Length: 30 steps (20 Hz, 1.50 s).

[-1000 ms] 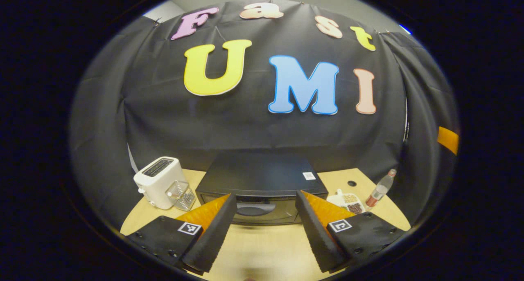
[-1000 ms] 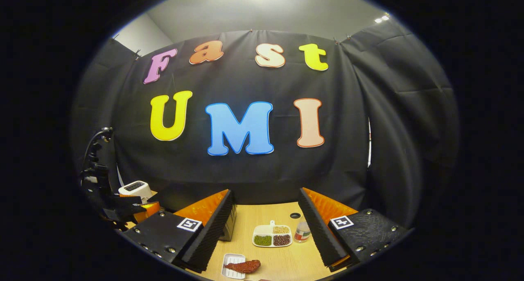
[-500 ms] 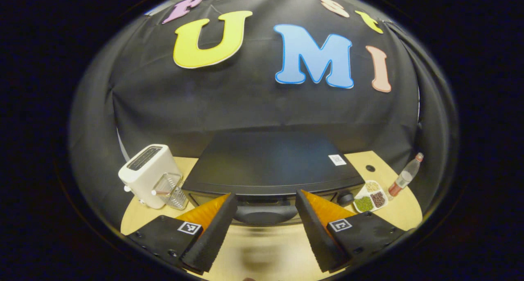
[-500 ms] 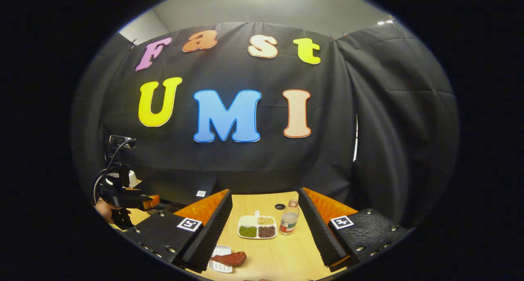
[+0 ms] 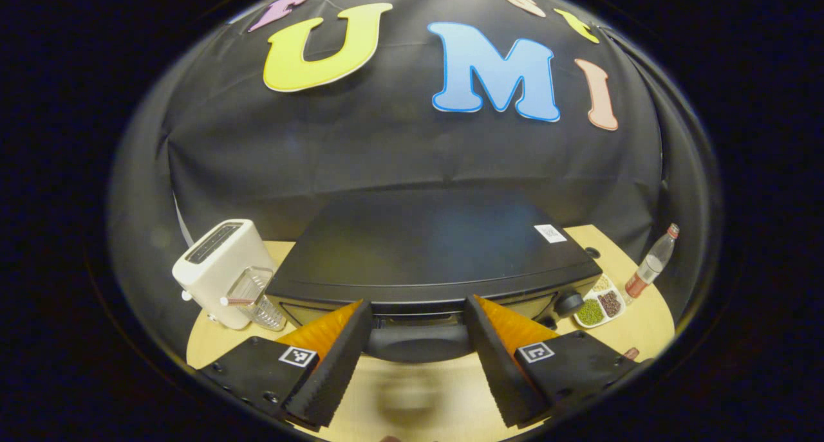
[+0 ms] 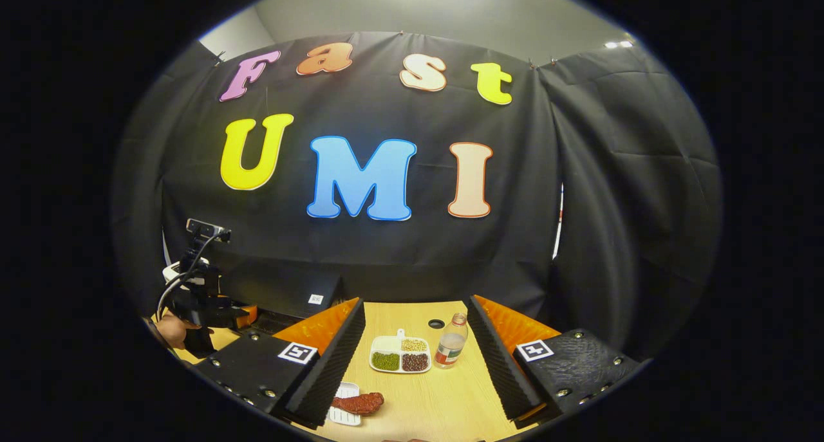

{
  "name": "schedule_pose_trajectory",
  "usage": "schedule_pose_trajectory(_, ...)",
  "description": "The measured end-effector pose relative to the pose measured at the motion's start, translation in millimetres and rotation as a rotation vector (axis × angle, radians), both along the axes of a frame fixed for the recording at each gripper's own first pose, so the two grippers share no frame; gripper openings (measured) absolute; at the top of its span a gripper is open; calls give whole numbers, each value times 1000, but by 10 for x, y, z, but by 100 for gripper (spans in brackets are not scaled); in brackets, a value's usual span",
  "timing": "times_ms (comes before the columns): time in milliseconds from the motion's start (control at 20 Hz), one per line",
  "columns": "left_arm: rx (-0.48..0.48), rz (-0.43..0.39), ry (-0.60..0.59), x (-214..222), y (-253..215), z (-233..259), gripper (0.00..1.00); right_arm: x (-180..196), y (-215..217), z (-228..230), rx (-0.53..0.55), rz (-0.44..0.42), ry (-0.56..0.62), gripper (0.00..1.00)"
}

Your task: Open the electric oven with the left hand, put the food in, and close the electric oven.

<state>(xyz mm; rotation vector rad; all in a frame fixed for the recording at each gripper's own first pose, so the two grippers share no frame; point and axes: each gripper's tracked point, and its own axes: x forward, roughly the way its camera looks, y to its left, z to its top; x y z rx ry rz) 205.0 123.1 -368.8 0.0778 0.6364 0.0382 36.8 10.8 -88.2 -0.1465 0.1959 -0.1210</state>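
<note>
Oven handle (image 5: 418,342) between left claw's (image 5: 417,365) fingers.

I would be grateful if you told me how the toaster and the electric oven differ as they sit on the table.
The toaster is white and stands tall and narrow; the electric oven is black, low and much wider. The toaster opens upward through top slots, whereas the oven has a front door with a handle, framed between the open left tongs. The toaster sits at the oven's left. Both rest on the wooden table before the black cloth.
</note>
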Motion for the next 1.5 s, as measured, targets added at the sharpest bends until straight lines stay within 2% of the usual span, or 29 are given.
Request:
schedule_pose_trajectory(450,-38,-29,17,-521,-42,-118,98,-160,214,-50,53,-11,8,97)
schedule_pose_trajectory(750,-15,-54,51,-890,-53,-297,100,-278,337,-50,51,-17,11,97)
schedule_pose_trajectory(800,-14,-57,57,-945,-59,-333,98,-302,354,-59,48,-20,14,97)
schedule_pose_trajectory(850,-13,-61,63,-995,-64,-369,100,-332,366,-77,43,-24,19,97)
schedule_pose_trajectory(1050,-1,-97,111,-1272,-61,-593,100,-457,435,-190,46,-39,41,97)
schedule_pose_trajectory(1100,-1,-105,129,-1357,-60,-678,97,-479,461,-227,47,-37,52,97)
schedule_pose_trajectory(1250,-19,-96,202,-1561,-17,-933,97,-521,521,-300,50,-19,74,97)
schedule_pose_trajectory(1300,-34,-92,210,-1610,-18,-952,100,-509,526,-322,52,-13,82,97)
schedule_pose_trajectory(1350,-47,-84,198,-1623,-11,-917,98,-506,534,-353,55,-5,87,97)
schedule_pose_trajectory(1450,-48,-74,171,-1624,8,-773,100,-447,523,-423,65,12,100,97)
schedule_pose_trajectory(1500,-52,-66,149,-1639,12,-640,97,-409,506,-467,71,18,110,97)
